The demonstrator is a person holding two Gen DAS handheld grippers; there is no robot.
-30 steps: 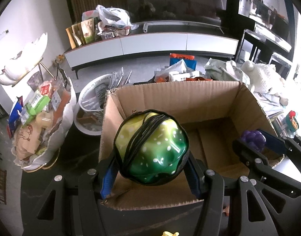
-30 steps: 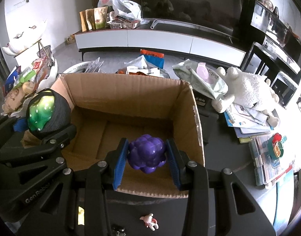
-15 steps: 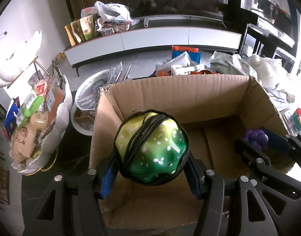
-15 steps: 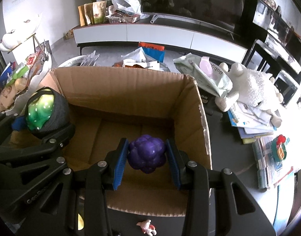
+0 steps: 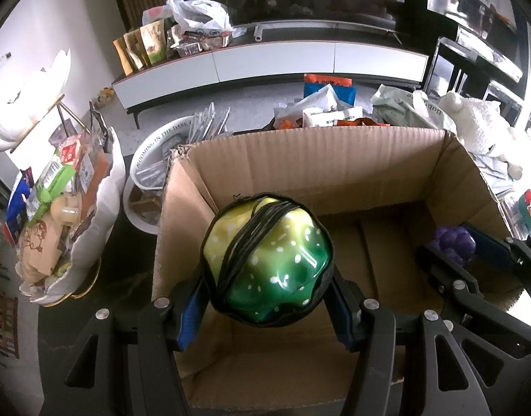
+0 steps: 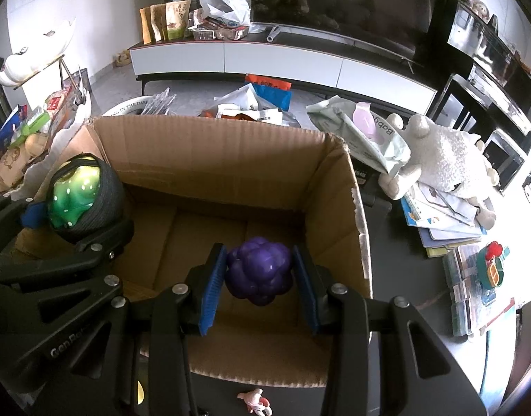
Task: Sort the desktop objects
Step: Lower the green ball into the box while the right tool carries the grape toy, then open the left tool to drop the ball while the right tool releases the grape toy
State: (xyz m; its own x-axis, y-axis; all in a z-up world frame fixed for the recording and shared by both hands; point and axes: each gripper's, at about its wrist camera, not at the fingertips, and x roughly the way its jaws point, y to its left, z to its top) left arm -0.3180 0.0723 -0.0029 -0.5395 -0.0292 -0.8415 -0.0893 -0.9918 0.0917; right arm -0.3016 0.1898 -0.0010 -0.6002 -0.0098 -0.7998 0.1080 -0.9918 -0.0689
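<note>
Green-yellow speckled ball [image 5: 268,260] (black netting) pinched by left claw [image 5: 267,300]; right claw [image 6: 258,289] pinching knobbly purple ball [image 6: 258,274].

Cardboard box [image 6: 227,159] interior looks open; its walls and surrounding clutter hem it.

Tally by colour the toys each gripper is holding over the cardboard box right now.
Green: 1, the green toy in the left gripper
Purple: 1, the purple toy in the right gripper
Total: 2, both over the cardboard box
</note>
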